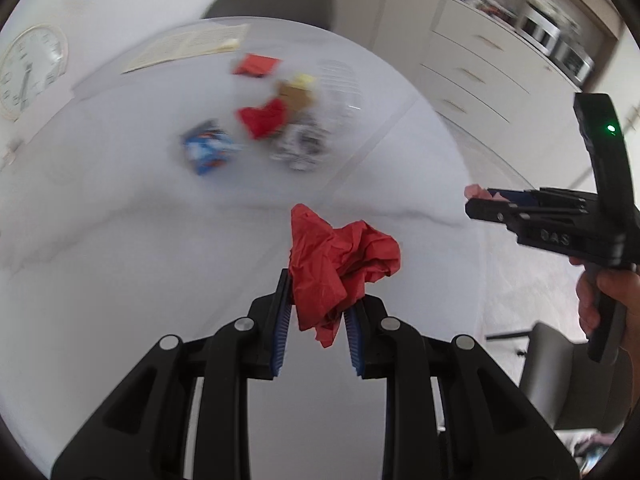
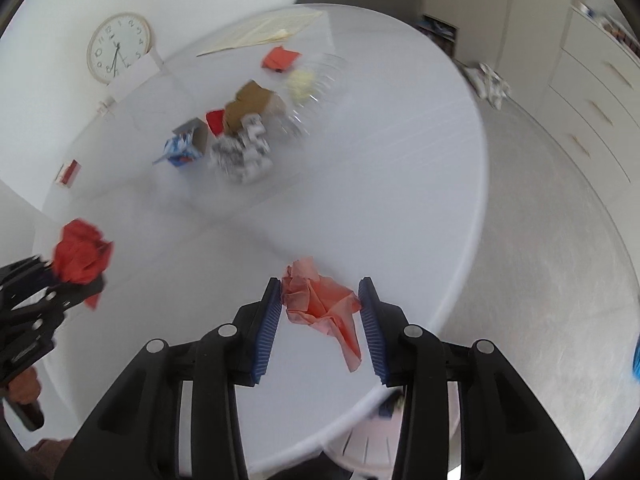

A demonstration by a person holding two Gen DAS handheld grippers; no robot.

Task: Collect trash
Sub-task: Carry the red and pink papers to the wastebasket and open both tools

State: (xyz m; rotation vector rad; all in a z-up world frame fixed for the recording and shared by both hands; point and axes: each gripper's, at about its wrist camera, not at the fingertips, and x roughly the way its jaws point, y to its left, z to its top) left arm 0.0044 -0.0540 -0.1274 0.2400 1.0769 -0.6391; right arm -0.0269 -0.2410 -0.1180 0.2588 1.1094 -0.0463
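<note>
While left gripper (image 1: 318, 320) clamps red paper wad (image 1: 340, 268) and right gripper (image 2: 320, 320) pinches pink tissue (image 2: 320, 300) above table (image 2: 400, 160), keep both grips firm; basket below edge likely drop point.

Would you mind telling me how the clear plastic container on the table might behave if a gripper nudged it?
The clear plastic container looks thin-walled and nearly empty, so it is probably light and would slide easily on the smooth white table. Its ribbed walls may flex or crackle if squeezed. It seems to lie tilted, so it might rock.
</note>
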